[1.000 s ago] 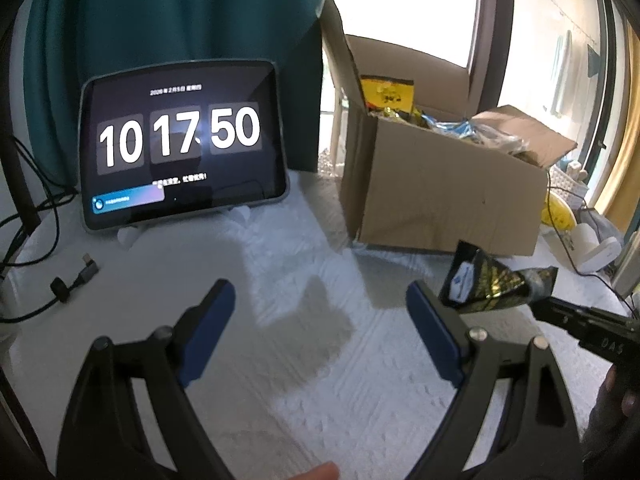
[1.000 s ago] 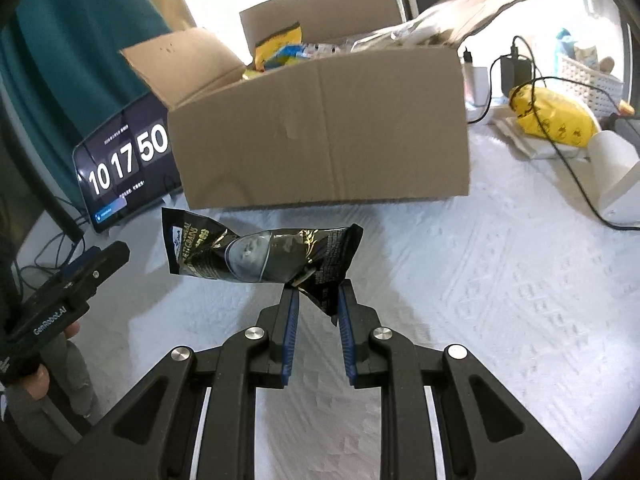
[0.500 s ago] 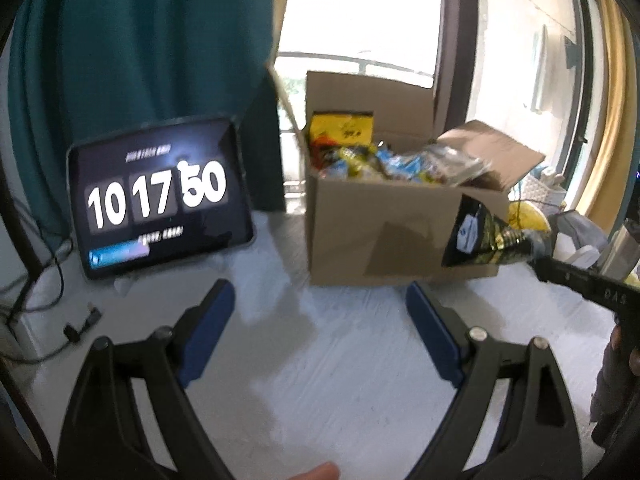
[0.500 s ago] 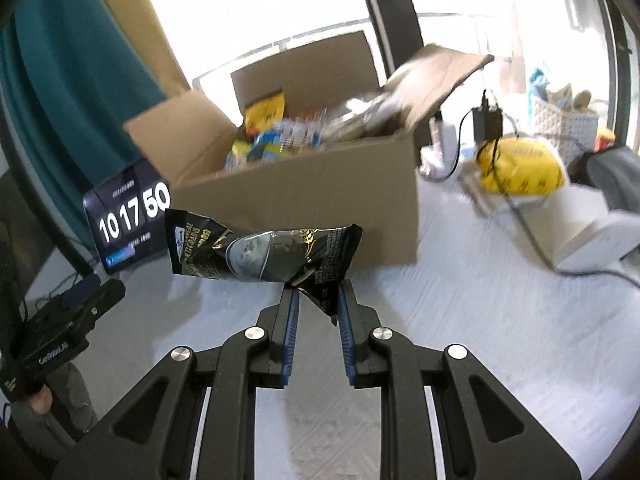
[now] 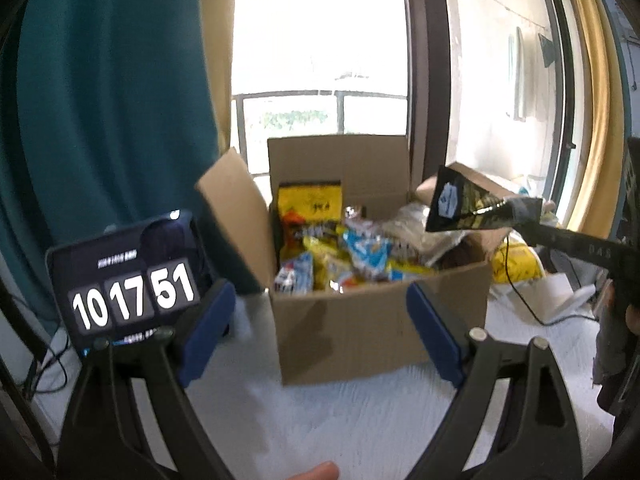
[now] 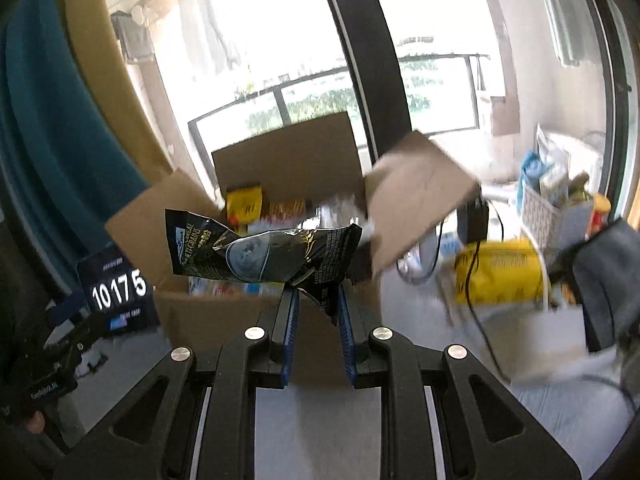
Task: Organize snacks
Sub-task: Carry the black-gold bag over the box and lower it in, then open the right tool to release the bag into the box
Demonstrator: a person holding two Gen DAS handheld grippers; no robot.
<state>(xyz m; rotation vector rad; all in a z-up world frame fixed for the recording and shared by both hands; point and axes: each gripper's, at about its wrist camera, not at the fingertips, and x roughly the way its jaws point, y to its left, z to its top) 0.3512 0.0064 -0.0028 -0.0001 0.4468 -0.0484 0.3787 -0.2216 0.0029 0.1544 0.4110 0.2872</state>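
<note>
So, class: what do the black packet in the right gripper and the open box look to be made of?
Black packet: apparently glossy plastic or foil film; it crinkles, catches light and carries gold print. The right gripper pinches one end.
Box: matte brown corrugated cardboard, judging by its stiff creased flaps and dull, unprinted face.

White textured tabletop (image 5: 340, 420). On it: open cardboard box (image 5: 380, 320) of snack packets at centre; tablet clock (image 5: 128, 280) propped left of box; yellow bag (image 6: 496, 272), cables, white basket (image 6: 548, 212) right of box.
</note>
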